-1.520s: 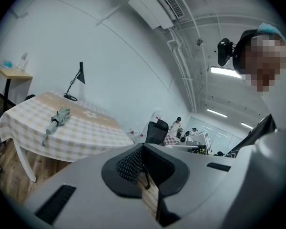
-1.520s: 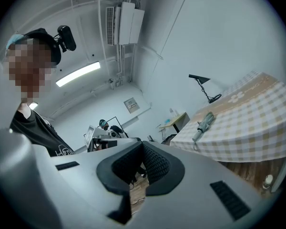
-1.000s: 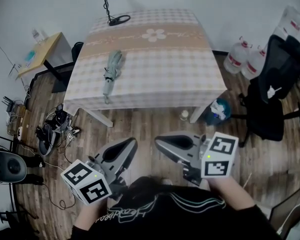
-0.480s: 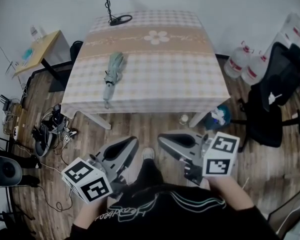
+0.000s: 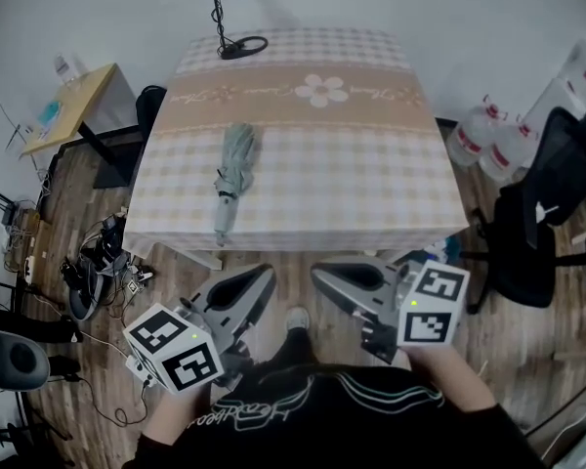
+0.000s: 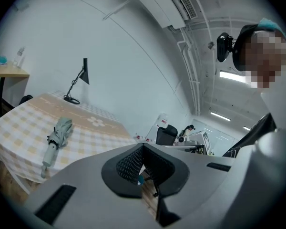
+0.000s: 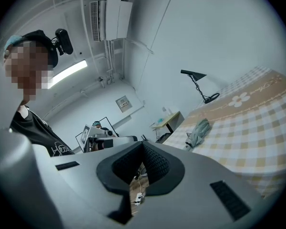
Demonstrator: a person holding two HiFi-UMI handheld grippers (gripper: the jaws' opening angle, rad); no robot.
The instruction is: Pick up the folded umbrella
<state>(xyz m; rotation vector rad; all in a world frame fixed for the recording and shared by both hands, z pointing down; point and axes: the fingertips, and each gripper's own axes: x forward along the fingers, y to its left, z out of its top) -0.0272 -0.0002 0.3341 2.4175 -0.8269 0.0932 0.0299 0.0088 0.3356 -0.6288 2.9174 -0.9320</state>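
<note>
The folded grey-green umbrella [image 5: 230, 179] lies on the left part of the checked tablecloth table [image 5: 371, 164], its handle end toward the near edge. It also shows in the left gripper view [image 6: 56, 138] and the right gripper view [image 7: 197, 132]. My left gripper [image 5: 264, 279] and right gripper [image 5: 322, 277] are held side by side over the floor, short of the table's near edge, and point toward it. Both are shut with nothing between the jaws, as the left gripper's view [image 6: 143, 147] and the right gripper's view [image 7: 143, 144] show. The umbrella lies well ahead of the left gripper, apart from both.
A black desk lamp [image 5: 236, 8] stands at the table's far edge. To the left are a small wooden side table [image 5: 68, 106] and cables and gear on the floor [image 5: 98, 262]. On the right stand a black office chair [image 5: 557, 213] and water bottles [image 5: 488, 135].
The table and umbrella have come nearer and lower in the head view as the person stepped forward. Both grippers kept their pose and stayed shut.
</note>
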